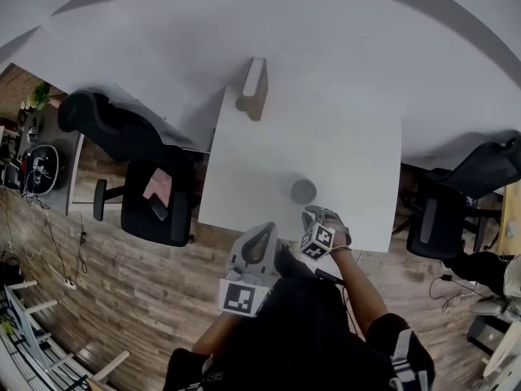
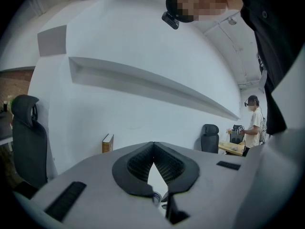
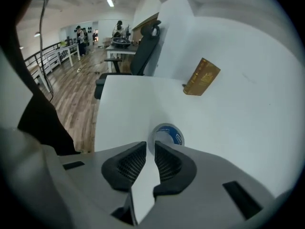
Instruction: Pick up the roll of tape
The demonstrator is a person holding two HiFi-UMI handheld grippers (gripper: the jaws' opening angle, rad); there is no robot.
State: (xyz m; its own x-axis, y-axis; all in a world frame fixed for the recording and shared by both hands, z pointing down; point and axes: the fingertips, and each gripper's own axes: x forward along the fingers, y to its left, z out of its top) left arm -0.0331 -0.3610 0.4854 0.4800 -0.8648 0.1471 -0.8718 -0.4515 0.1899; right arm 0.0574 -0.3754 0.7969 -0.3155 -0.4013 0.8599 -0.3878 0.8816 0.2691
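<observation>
White tabletop, roll of tape lying flat.
Its blue label is unreadable; right tool slightly parted, left tool clenched empty.

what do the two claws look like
Both are light grey shells with black ribbed pads: left claw, right claw. Each carries a cube with black-and-white square markers. The person wears black.

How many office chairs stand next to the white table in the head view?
2. The left chair stands off the table's left edge; the right chair off its right edge. The person's body may hide others.
</observation>
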